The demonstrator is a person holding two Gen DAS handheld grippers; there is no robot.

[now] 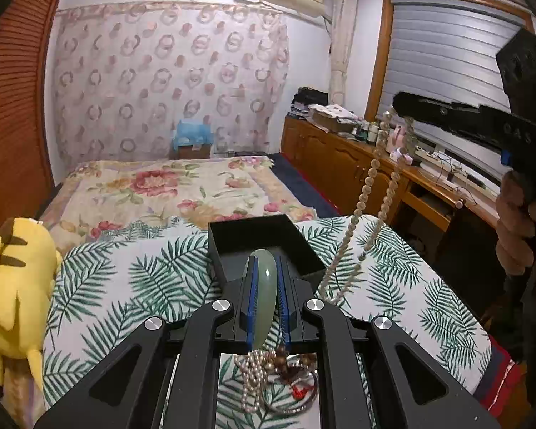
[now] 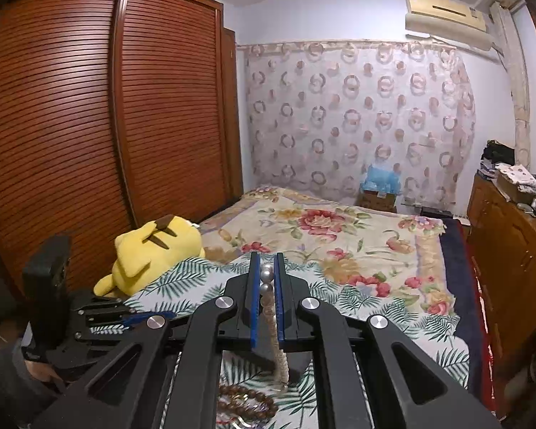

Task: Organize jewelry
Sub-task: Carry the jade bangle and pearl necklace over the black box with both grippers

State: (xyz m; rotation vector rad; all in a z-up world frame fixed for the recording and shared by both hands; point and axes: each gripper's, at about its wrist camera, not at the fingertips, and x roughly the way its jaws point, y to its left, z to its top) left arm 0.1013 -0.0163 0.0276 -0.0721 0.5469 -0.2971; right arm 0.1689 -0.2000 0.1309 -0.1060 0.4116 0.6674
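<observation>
Over a fern-print cloth, the left gripper (image 1: 266, 286) clamps a pale green jade bangle (image 1: 264, 279) near the open black box (image 1: 232, 230) while the right gripper (image 2: 267, 286) lifts a pearl-bead necklace (image 1: 371, 178), both apparently bound for the box.

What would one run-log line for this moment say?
left gripper: shut on bangle | right gripper: shut on necklace, hanging | box: open

A yellow plush toy (image 2: 153, 250) lies beside a leaf-print cloth (image 1: 132, 279) on the floral bedspread (image 2: 339, 236).
</observation>
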